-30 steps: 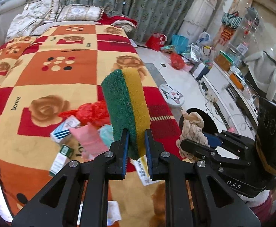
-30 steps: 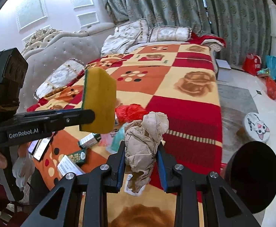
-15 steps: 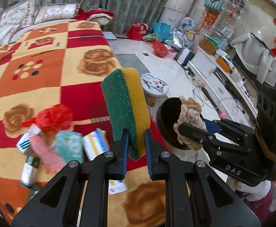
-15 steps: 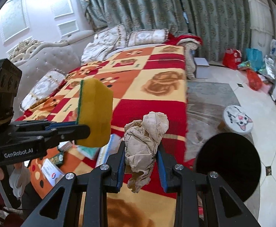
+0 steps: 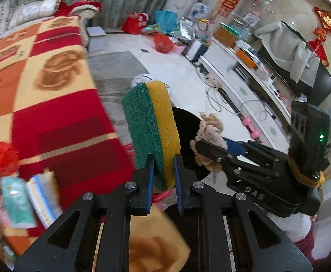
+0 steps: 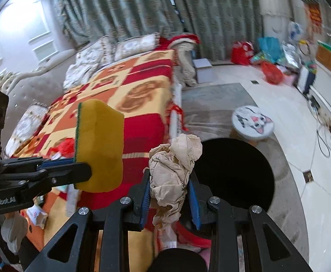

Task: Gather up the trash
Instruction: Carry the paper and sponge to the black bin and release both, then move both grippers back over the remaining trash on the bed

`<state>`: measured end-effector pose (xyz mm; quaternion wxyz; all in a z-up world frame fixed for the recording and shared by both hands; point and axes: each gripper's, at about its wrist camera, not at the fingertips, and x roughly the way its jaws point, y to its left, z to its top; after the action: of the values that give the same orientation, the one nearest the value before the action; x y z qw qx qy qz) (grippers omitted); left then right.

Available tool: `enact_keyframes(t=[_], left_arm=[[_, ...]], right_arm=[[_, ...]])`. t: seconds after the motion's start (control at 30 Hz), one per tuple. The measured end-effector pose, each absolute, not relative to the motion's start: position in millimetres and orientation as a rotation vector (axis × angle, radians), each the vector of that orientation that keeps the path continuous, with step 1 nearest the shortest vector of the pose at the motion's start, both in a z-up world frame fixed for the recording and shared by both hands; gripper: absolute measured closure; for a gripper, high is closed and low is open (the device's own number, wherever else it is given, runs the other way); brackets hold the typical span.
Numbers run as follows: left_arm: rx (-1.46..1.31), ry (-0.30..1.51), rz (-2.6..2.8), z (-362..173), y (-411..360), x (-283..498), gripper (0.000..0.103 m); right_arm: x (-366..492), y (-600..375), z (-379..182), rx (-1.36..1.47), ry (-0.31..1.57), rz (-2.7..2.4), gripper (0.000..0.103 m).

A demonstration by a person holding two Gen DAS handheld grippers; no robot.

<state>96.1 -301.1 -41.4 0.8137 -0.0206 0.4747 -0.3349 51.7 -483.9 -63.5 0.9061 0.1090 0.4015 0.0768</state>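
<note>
Jaws clamped on trash, both loads nearing the black bin.

Jaws of the left gripper pinch the lower end of a green-and-yellow sponge, which stands upright above them; jaws of the right gripper pinch a crumpled paper wad, its tail hanging below the pads. To do this well, I would bring each load squarely over the bin mouth before letting go, paper first, since it sits nearest the rim, and keep the two grippers apart so neither knocks the other's load. Both tools tilt downward and forward, side by side, the right one just beside the bin on the floor, the left one over the edge of the bed, where more litter lies.
</note>
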Motion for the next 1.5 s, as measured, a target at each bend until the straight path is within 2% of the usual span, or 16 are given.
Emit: enact_keyframes(t=[0.17,0.2,0.23,0.27,0.3,0.33,0.63,1.07,1.5], left_arm=[[-0.070,1.029,-0.756,-54,-332,109,0.086],[-0.076,1.030,-0.761,-56,-335,111,0.083],[-0.085,1.032,-0.764,-58,-338,113,0.081],[-0.090,1.033,-0.761,-61,-340,116,0.071],[-0.097,1.034,-0.761,-63,-340,118,0.056],[-0.104,1.035,-0.763,-65,-340,119,0.051],[-0.068,1.058,-0.628,-64,-317,117,0.049],[-0.041,0.979,-0.449,-48,-256,105,0.049],[-0.089,0.961,-0.320,-46,-169,96,0.049]], right_arm=[[55,-520,-78,0.292,0.834,0.084,0.073],[55,-527,-80,0.308,0.834,0.069,0.068],[56,-531,-82,0.320,0.832,0.058,0.055],[55,-537,-84,0.339,0.829,0.046,0.040],[55,-541,-86,0.356,0.825,0.043,0.034],[54,-546,-87,0.378,0.820,0.043,0.032],[58,-533,-90,0.353,0.850,0.065,0.032],[61,-483,-84,0.299,0.864,0.124,0.032],[67,-406,-71,0.209,0.878,0.223,0.031]])
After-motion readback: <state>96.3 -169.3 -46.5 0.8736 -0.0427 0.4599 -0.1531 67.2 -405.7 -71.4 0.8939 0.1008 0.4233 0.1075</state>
